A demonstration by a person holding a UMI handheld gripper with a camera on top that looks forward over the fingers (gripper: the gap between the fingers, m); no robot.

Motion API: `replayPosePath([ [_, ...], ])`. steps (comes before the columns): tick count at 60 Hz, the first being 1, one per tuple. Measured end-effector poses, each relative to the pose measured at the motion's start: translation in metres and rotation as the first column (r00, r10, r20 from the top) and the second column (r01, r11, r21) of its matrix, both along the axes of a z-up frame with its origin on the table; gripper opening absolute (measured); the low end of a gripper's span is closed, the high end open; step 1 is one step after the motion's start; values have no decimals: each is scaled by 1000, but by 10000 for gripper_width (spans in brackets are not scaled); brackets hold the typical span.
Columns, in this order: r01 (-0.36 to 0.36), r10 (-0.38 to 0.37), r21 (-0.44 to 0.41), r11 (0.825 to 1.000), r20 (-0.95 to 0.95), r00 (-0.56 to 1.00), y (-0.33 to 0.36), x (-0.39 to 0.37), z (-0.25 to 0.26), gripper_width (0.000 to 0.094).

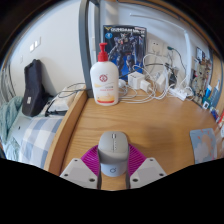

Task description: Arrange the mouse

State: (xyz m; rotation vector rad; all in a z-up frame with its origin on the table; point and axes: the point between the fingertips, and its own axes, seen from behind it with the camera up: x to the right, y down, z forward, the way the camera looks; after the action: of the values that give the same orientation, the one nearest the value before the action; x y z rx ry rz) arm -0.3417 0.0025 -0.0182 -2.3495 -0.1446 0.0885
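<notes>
A grey computer mouse (pixel 113 152) lies lengthwise between my fingers, over the near part of the wooden desk (pixel 160 125). My gripper (pixel 113 162) is shut on the mouse, with the pink pads (pixel 92 158) pressed against both its sides. The mouse's rear end is hidden behind the gripper body. Whether the mouse rests on the desk or hangs just above it I cannot tell.
Beyond the mouse stands a white pump bottle with a red top (pixel 105 82). White cables and a plug (pixel 143 87) lie at the back by a printed box (pixel 124 46). A blue card (pixel 203 143) lies to the right. Left of the desk edge are striped bedding (pixel 30 135) and a black bag (pixel 35 88).
</notes>
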Motion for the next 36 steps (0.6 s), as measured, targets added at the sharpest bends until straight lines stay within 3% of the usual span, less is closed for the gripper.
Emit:
replayPosePath([
  [7,-45,45,-25,999,12,999,-2,0,7,322],
  [14,-90,88,36,995,42,995,-3,17,60,323],
  [21,-58,50,163,985,52,997,4,64,146,323],
  [28,-38,18,276,960,75,997,1,134,224,321],
  [36,12,-50,345,939,101,994,-7,231,270,322],
])
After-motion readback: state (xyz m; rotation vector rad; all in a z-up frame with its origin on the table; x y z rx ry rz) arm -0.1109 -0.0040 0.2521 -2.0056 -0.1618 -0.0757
